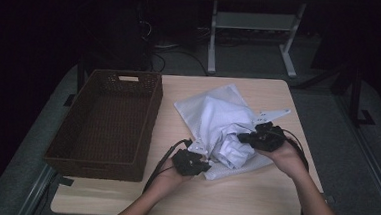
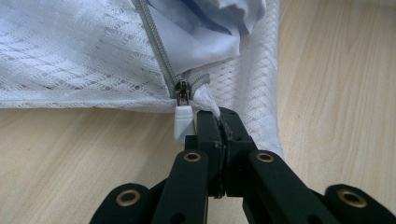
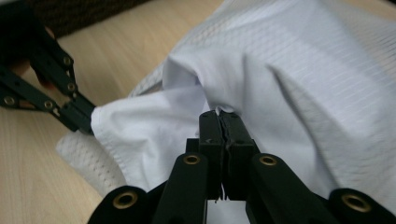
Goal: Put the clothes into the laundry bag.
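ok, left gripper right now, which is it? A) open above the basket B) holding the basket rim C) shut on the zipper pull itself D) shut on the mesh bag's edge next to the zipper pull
D: the left gripper has its jaws closed on the edge of the mesh bag, just beside the zipper pull, which hangs free to their left.

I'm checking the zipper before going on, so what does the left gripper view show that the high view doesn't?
Left gripper view alone: the zipper slider with its white pull tab, and the left gripper shut on the mesh bag's edge right beside it.
High view alone: the brown woven basket to the left, the right gripper on the white garment, and both forearms.
Both: the mesh bag, white cloth spilling from its opening, and the wooden table.
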Available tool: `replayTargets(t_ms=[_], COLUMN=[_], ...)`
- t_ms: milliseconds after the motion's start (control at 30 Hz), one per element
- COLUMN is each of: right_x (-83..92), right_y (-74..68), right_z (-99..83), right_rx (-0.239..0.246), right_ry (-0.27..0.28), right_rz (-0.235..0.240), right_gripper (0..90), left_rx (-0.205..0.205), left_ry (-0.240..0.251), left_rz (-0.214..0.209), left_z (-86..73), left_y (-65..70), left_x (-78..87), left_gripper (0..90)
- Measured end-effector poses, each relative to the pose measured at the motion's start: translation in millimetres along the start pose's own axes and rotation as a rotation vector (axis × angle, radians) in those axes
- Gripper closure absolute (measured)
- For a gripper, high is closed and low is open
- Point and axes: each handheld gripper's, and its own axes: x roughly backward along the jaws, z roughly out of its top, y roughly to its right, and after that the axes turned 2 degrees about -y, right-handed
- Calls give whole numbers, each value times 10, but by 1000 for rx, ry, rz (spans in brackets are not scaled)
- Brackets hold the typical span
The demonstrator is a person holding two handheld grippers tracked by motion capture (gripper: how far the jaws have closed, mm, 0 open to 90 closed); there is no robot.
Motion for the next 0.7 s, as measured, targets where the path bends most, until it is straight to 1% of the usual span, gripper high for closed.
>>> replayTargets(t_ms=[100, 267, 367, 500, 533, 633, 700], right_x=[-141, -353, -454, -581, -607, -689, -716], right_y=[-51, -149, -196, -220, -215, -175, -129], right_z=[-29, -60, -81, -111, -113, -117, -114], right_rx=[0, 19, 27, 18, 14, 7, -11], right_ry=[-38, -103, -138, -169, -170, -160, -143], right_rz=[27, 60, 68, 27, 5, -62, -97], right_gripper=[877, 879, 880, 884, 885, 889, 890], left_rx=[1, 4, 3, 0, -3, -7, -5], left_ry=[-1, 1, -1, -9, -13, -19, -21], left_rz=[-1, -1, 1, 0, -2, -2, -5], left_z=[2, 7, 10, 10, 9, 5, 4], left_y=[0, -1, 1, 11, 13, 21, 20], left_x=[-1, -4, -4, -8, -8, -13, -15], left_gripper=[885, 885, 886, 887, 888, 890, 891])
